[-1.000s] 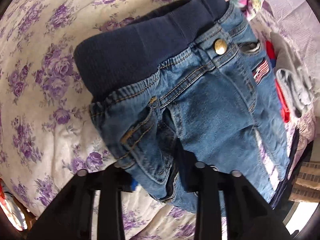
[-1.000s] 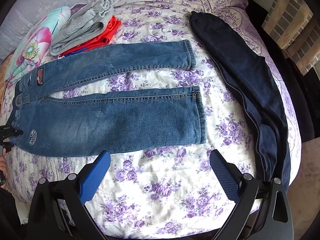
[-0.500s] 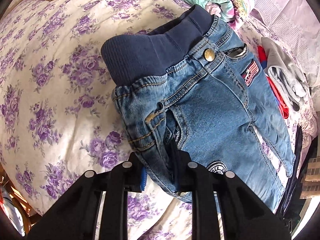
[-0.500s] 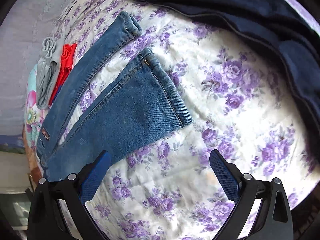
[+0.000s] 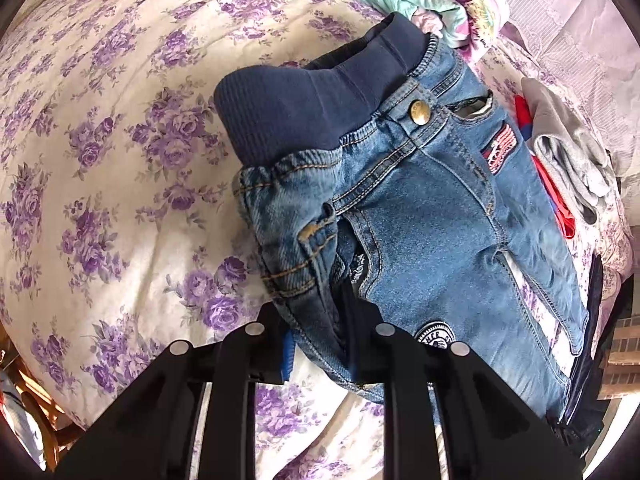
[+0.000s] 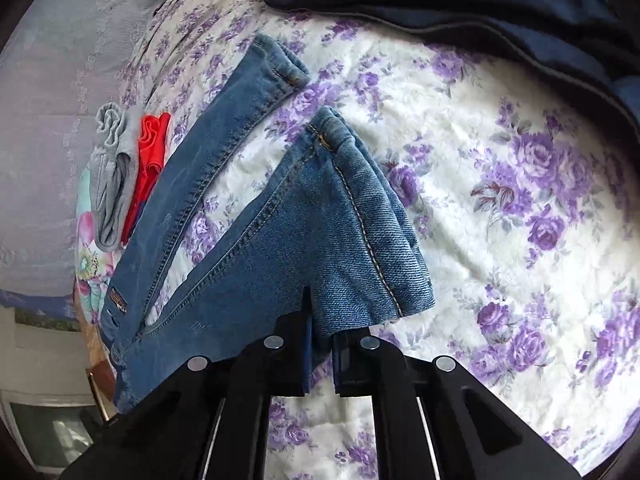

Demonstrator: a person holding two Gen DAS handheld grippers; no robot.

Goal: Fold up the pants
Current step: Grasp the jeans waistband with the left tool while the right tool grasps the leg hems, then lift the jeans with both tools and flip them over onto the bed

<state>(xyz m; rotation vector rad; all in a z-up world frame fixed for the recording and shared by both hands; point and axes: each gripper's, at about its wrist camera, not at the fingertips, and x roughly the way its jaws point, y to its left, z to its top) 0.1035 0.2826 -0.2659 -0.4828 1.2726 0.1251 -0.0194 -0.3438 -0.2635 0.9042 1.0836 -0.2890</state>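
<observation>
Jeans (image 5: 440, 240) of stitched denim: both tools clamped, left (image 5: 320, 344) hip, right (image 6: 320, 344) hem.

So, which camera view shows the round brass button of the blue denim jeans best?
The left wrist view: the round brass button sits clear under the navy waistband. The right wrist view shows only the legs and hems of the blue denim jeans, no button.

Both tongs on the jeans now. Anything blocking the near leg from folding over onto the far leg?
Nothing visible. Right tongs pinch the near leg; only bare bedspread separates it from the far leg.
</observation>
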